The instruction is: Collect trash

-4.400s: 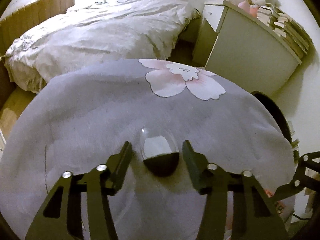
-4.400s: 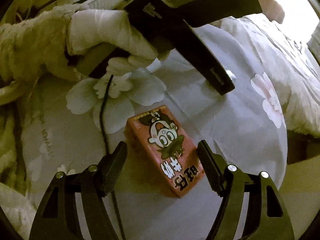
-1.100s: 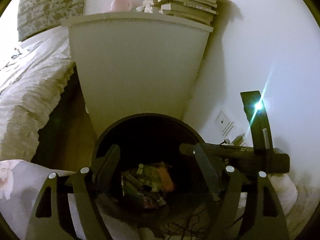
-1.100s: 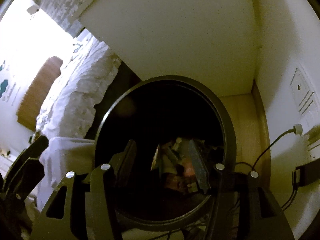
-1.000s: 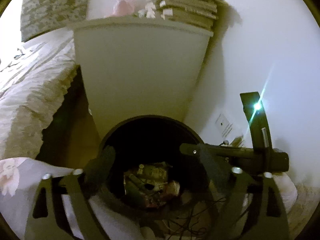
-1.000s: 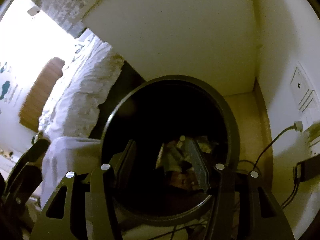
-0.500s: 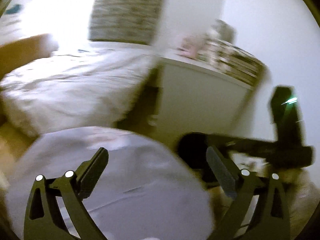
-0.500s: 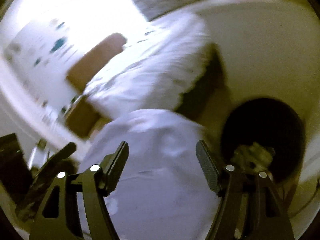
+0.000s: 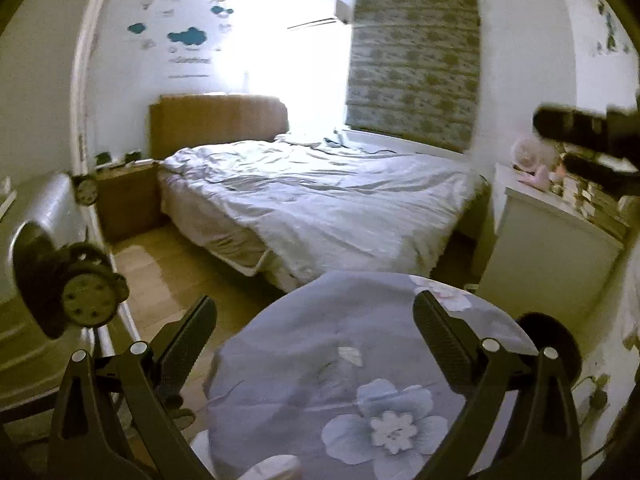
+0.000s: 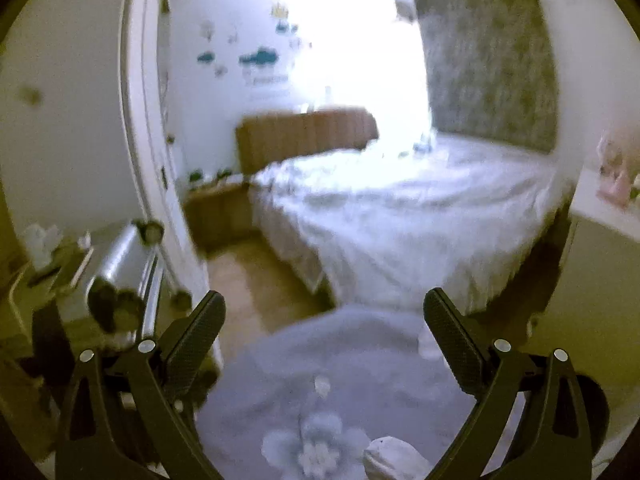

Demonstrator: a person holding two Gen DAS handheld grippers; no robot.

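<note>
Grey floral cloth (image 9: 360,384) – round edge, bare floor (image 9: 168,272) beside.

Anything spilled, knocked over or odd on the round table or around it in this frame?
Nothing stands out. The flowered table shows no spill or leftover trash; both grippers, left and right, are empty, the right's jaws opening. The bed is just rumpled. The right view is blurred.

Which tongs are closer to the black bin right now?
Right, probably. The right tongs, opening with nothing between them, have the black bin close by at their lower right. The left tongs see it farther off, beyond their right finger.
</note>
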